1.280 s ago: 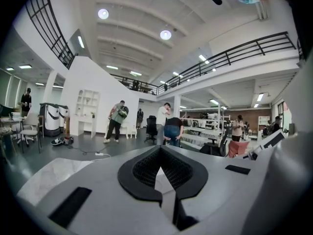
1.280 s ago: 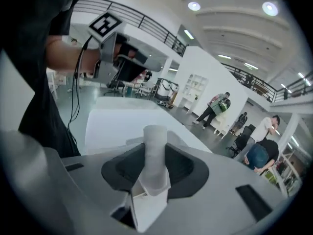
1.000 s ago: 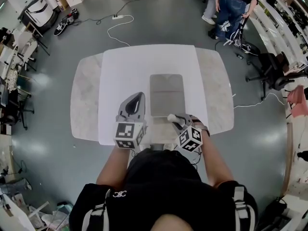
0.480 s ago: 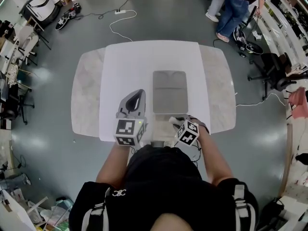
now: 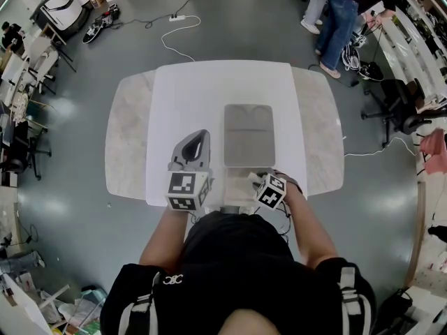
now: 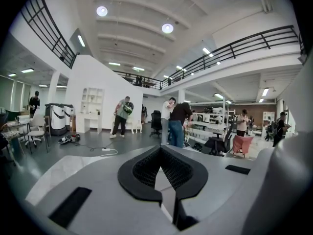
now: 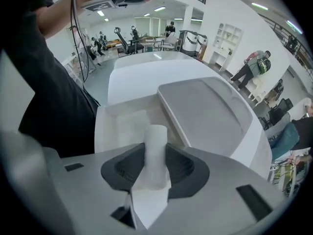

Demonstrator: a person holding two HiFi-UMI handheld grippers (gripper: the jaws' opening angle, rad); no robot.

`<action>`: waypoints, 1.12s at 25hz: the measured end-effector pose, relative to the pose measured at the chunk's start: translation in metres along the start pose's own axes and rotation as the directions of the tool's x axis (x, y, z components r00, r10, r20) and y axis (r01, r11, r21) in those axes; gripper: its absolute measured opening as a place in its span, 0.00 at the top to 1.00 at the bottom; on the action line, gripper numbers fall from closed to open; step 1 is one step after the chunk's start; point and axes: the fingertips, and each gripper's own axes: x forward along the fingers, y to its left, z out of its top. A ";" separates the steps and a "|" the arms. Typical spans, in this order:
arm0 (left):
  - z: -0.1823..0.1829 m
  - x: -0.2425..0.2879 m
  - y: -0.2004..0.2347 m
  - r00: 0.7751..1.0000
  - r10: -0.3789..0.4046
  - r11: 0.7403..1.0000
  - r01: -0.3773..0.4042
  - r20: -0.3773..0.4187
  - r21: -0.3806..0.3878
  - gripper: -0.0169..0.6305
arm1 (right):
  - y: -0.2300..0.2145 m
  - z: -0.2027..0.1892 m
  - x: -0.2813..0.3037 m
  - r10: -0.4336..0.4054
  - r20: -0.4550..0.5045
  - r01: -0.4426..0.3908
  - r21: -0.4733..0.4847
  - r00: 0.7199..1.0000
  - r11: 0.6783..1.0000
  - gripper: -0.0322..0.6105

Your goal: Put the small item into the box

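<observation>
Tabletop (image 5: pixel 209 96) unchanged; right gripper (image 7: pixel 155 166) has drawn its white cylinder (image 7: pixel 156 143) over the box (image 7: pixel 122 124).

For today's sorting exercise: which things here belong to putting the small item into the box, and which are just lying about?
In the job: white cylinder, in the right gripper; open white box; grey lid beside it.
Lying about: floor power strip; office chair; shut, empty left gripper.

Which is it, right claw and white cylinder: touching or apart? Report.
Touching. The right gripper view shows the right claw clamped on the white cylinder, both dark pads pressed against its sides.
</observation>
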 end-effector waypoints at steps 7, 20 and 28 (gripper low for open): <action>0.000 0.002 -0.001 1.000 -0.002 1.000 0.002 -0.010 0.004 0.95 | 0.004 -0.005 0.009 0.011 -0.029 -0.011 0.021 1.000 1.000 0.76; -0.004 0.002 0.005 1.000 -0.010 1.000 0.010 -0.016 -0.001 0.95 | 0.000 0.005 0.007 0.002 0.009 -0.003 0.072 1.000 0.997 0.70; -0.002 0.005 0.001 0.999 -0.036 0.999 0.036 -0.010 0.007 0.95 | -0.011 0.020 -0.025 -0.045 0.148 0.003 0.274 0.988 0.962 0.84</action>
